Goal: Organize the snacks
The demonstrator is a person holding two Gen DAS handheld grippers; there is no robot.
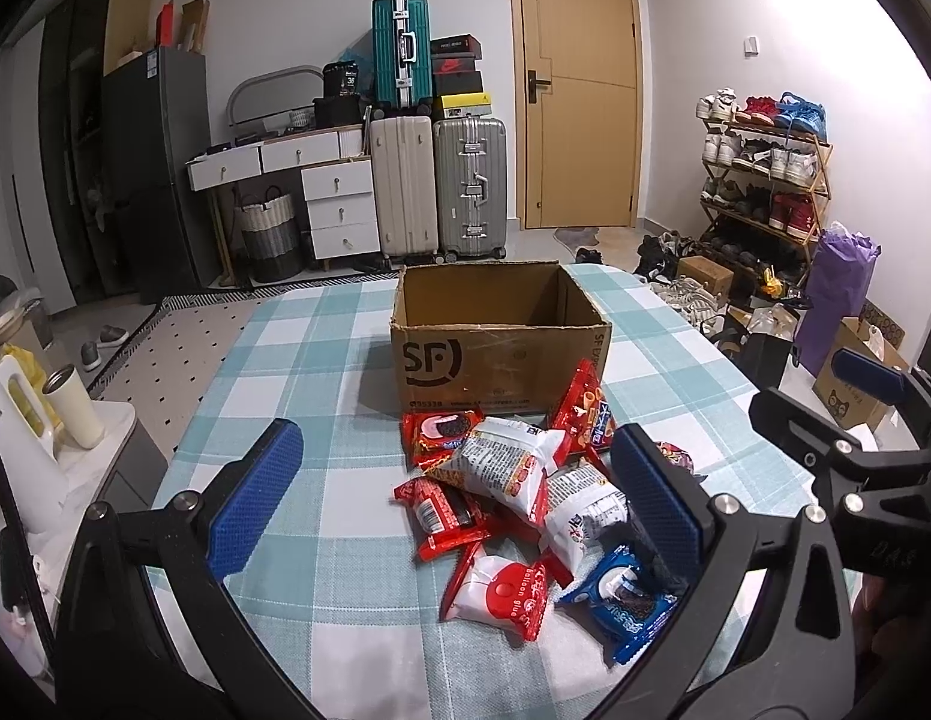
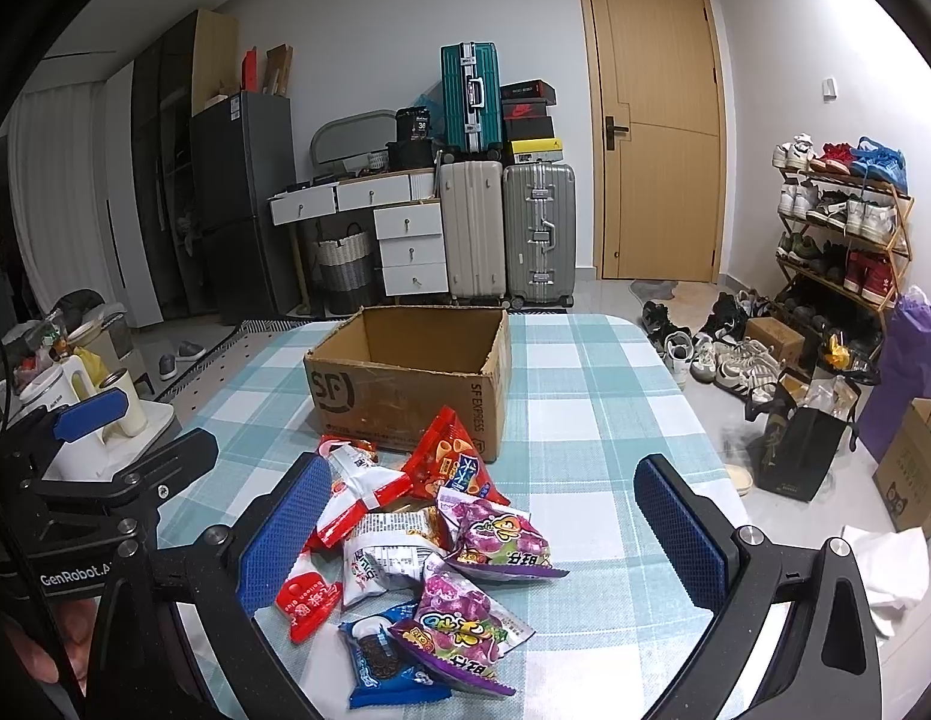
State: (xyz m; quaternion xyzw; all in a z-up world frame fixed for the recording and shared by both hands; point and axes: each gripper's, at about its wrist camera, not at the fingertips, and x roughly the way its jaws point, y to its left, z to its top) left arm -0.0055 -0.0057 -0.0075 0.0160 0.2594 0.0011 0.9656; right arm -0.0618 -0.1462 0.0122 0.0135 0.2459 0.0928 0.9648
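Both tongs, left tongs (image 1: 459,486) and right tongs (image 2: 489,531), spread empty; we judge the crinkly red, white, blue and purple snack packets (image 1: 525,498) light, slippery, best pinched at sealed edges.

Stacked suitcases (image 1: 435,180), wooden door (image 1: 576,84), shoe rack (image 1: 765,180), white drawers (image 1: 339,204), fridge (image 1: 159,174).

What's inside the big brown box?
The cardboard box is open on top, and only its bare brown inner walls show. No snacks appear inside, but its near wall hides the bottom, so I cannot be sure.
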